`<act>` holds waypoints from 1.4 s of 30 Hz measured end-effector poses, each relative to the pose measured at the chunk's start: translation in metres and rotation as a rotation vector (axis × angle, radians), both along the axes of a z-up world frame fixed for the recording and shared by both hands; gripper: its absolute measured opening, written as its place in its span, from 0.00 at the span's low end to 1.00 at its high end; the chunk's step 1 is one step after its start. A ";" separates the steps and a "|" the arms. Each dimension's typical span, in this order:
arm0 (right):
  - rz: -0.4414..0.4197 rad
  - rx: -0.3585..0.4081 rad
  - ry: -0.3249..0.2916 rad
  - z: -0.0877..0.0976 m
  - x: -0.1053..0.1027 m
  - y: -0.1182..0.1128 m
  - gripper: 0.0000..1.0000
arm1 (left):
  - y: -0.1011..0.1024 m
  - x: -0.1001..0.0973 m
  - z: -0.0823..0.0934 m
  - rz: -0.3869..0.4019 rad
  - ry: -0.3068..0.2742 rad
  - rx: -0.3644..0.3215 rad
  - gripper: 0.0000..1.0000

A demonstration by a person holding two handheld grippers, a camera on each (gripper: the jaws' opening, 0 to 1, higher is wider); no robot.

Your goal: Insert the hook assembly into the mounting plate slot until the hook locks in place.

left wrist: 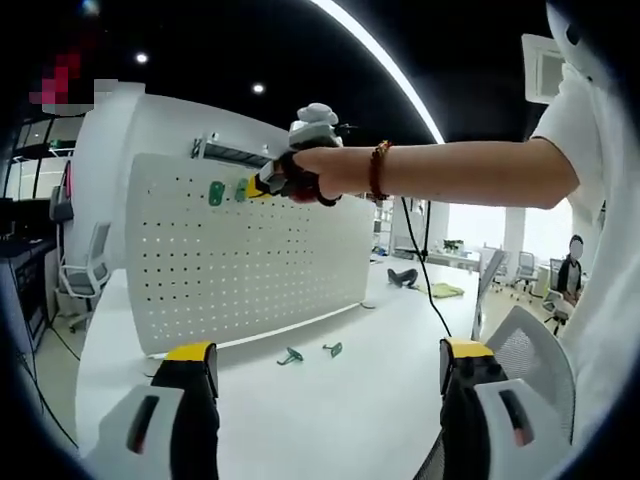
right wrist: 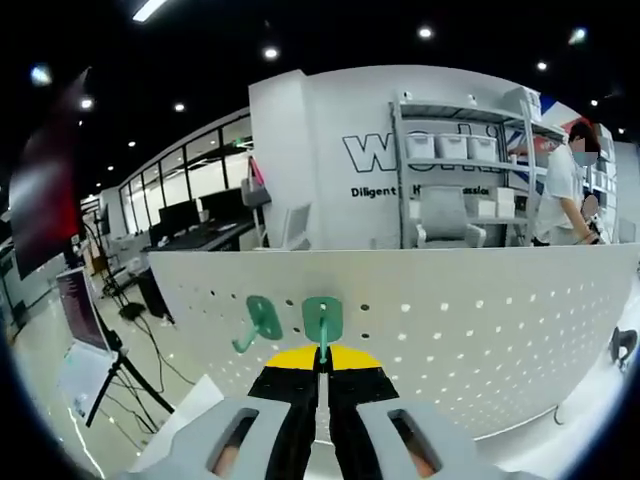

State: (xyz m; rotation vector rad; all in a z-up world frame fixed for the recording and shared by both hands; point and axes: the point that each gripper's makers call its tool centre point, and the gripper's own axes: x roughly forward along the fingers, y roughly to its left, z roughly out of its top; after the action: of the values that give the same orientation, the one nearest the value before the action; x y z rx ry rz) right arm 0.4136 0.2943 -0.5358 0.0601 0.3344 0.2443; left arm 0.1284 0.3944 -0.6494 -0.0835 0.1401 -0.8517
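In the left gripper view the left tool (left wrist: 328,368) stands released at bottom, two spare hooks (left wrist: 310,353) on the surface (left wrist: 330,410) at centre, the right tool (left wrist: 268,184) at the pegboard (left wrist: 250,260), upper centre. In the right gripper view the right tool (right wrist: 322,372) is clenched on a green hook (right wrist: 322,322) at centre against the pegboard (right wrist: 480,320), beside a mounted hook (right wrist: 262,320); insertion seems underway, and pushing until it locks likely comes next.

Setting: open-plan office with a demonstration or work area. Evidence: black ceiling with recessed spotlights (right wrist: 272,52) and a long linear light strip (left wrist: 378,62); white wall with large printed lettering (right wrist: 400,152); metal shelving unit (right wrist: 465,170) holding white storage bins; glass-partitioned room (right wrist: 185,185) on the far left with monitors on desks; grey office chairs (left wrist: 85,262); a long white table (left wrist: 330,400) carrying a white perforated pegboard panel (left wrist: 240,255); further desks and seated people far right; tripod (right wrist: 115,380) and cables on the floor.
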 end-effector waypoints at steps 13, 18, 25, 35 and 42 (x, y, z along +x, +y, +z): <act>-0.028 0.002 0.013 -0.002 -0.002 0.002 0.01 | 0.002 0.000 -0.001 0.005 0.004 -0.002 0.93; -0.025 -0.025 0.013 0.001 -0.002 0.001 0.01 | 0.003 0.000 0.000 0.009 0.003 -0.008 0.93; -0.037 -0.052 0.036 -0.005 -0.001 0.000 0.01 | 0.001 -0.001 0.002 0.003 0.003 -0.013 0.93; -0.044 -0.046 0.049 -0.005 0.003 -0.001 0.01 | 0.003 -0.001 0.001 0.008 0.009 -0.019 0.92; -0.013 -0.032 0.077 -0.003 0.004 0.003 0.03 | 0.002 -0.001 0.000 0.007 0.013 -0.023 0.92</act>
State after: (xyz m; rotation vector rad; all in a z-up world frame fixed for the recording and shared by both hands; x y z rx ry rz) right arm 0.4172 0.2969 -0.5386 0.0398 0.4139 0.2241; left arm 0.1269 0.3968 -0.6490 -0.1110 0.1425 -0.8458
